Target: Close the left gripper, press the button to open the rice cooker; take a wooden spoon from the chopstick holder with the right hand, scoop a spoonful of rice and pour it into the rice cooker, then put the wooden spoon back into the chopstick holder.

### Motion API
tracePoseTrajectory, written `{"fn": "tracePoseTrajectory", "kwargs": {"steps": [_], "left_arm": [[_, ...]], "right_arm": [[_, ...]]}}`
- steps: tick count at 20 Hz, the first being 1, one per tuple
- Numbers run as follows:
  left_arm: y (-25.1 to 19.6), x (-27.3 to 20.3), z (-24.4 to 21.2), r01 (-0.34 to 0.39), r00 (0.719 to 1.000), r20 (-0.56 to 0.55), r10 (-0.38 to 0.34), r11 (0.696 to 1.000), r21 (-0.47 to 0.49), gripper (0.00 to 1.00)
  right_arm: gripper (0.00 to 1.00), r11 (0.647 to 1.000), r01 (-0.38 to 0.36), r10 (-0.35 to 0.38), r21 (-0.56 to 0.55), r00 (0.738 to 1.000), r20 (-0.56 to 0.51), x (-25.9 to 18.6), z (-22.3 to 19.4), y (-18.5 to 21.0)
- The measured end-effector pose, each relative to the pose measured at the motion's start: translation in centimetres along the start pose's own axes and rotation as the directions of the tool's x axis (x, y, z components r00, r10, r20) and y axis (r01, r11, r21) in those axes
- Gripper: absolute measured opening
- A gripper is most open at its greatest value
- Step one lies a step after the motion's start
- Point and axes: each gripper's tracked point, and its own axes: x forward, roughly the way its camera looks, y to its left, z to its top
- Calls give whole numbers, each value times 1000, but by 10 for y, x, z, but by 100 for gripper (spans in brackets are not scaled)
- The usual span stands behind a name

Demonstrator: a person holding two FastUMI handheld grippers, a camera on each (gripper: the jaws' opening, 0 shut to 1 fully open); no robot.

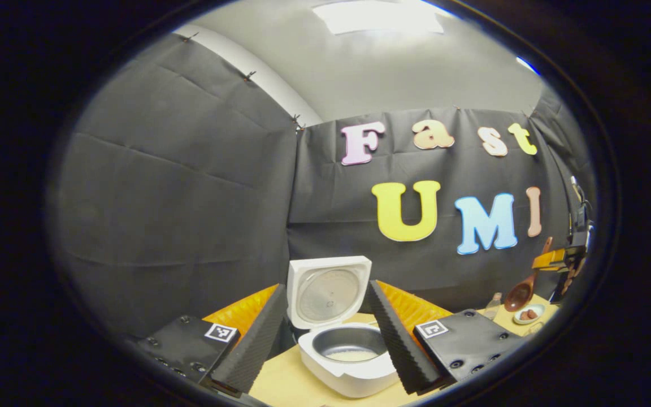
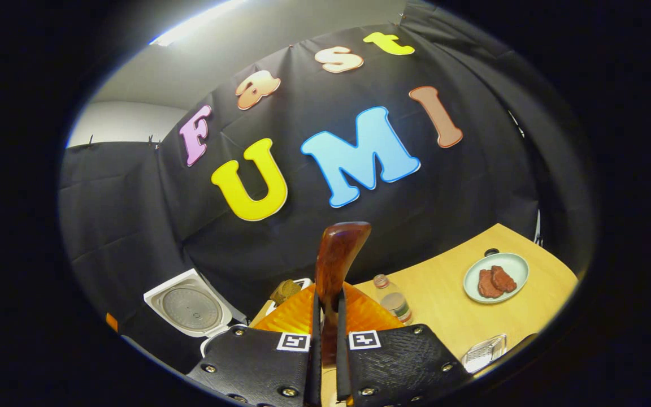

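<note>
Tabletop clutter: bottle [image 2: 396,302], plate [image 2: 506,263], cooker [image 1: 348,345].

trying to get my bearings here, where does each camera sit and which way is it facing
Left gripper view: rides the left gripper, facing the open rice cooker; its own spread fingers frame the pot.
Right gripper view: rides the right gripper, tilted up at the wall; its fingers clamp the wooden spoon.
Shared: the cooker's raised lid, the plate, the bottle, the spoon.

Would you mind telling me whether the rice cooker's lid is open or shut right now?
Open. The rice cooker has its lid standing upright behind the pot, so the inner pot shows from above.
</note>
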Motion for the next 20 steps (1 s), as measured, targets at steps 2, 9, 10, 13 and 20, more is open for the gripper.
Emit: {"fn": "tracePoseTrajectory", "kwargs": {"steps": [2, 9, 10, 13, 20], "left_arm": [[-15, 3, 3, 19, 1000, 4, -19, 1000, 1, 99], [-65, 5, 7, 71, 997, 12, -71, 997, -7, 99], [-71, 5, 6, 78, 997, 8, -78, 997, -4, 99], [-80, 4, 4, 85, 996, -2, -85, 996, 0, 100], [-91, 1, -1, 93, 995, -29, -92, 995, 43, 99]], "right_arm": [[11, 999, 34, -34, -1, 999, 4, -9, 5, -28], [11, 983, 182, -183, -24, 983, -22, -40, -9, -125], [11, 979, 203, -204, -25, 978, -34, -43, -15, -138], [11, 968, 247, -250, -38, 965, -77, -48, -34, -168], [11, 949, 311, -314, -43, 935, -166, -57, -83, -208]]}}
